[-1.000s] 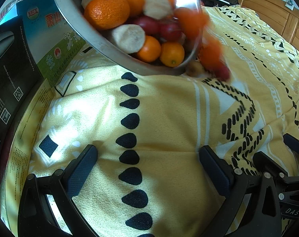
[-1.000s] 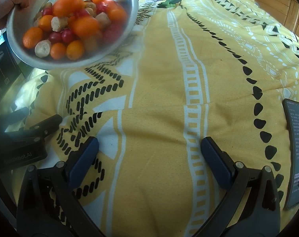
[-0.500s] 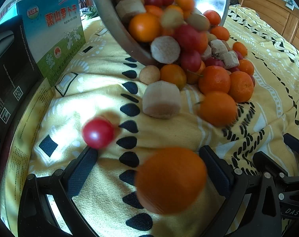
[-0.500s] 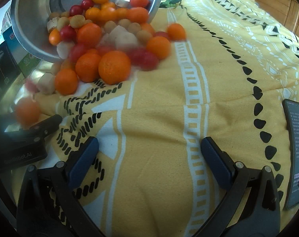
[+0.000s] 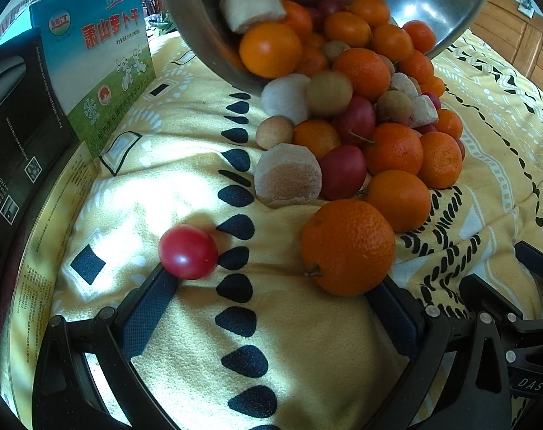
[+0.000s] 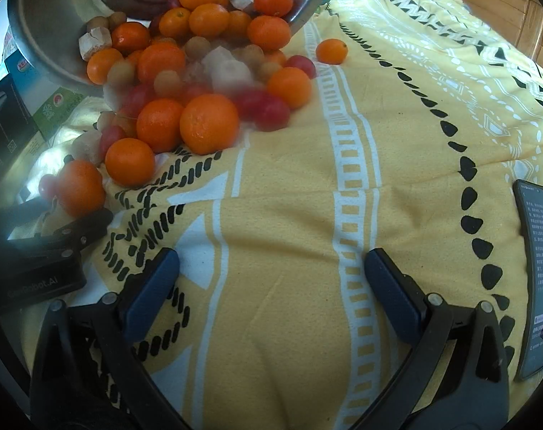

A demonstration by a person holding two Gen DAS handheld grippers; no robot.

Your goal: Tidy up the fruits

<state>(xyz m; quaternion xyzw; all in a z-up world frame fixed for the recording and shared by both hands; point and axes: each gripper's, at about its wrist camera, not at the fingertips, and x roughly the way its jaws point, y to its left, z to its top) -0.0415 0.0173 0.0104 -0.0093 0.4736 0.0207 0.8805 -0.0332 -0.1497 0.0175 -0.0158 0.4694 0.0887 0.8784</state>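
A tilted shiny steel bowl [image 5: 185, 18] spills a pile of oranges, red and tan fruits [image 5: 361, 125] onto the yellow patterned blanket [image 6: 289, 233]. The left gripper [image 5: 271, 308] rests spread wide, a small red round fruit [image 5: 188, 252] touching its left fingertip and a large orange [image 5: 347, 246] at its right one. The right gripper [image 6: 271, 283], likewise spread and empty, lies well apart from the pile.

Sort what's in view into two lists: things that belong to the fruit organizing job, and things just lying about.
Belongs to the job:
- pile of oranges, red fruits and pale chunks
- big orange
- stray red fruit
- tipped steel bowl
- left tool, open
- right tool, open

Just lying about:
- phone
- green-and-blue printed box
- black box
- yellow blanket
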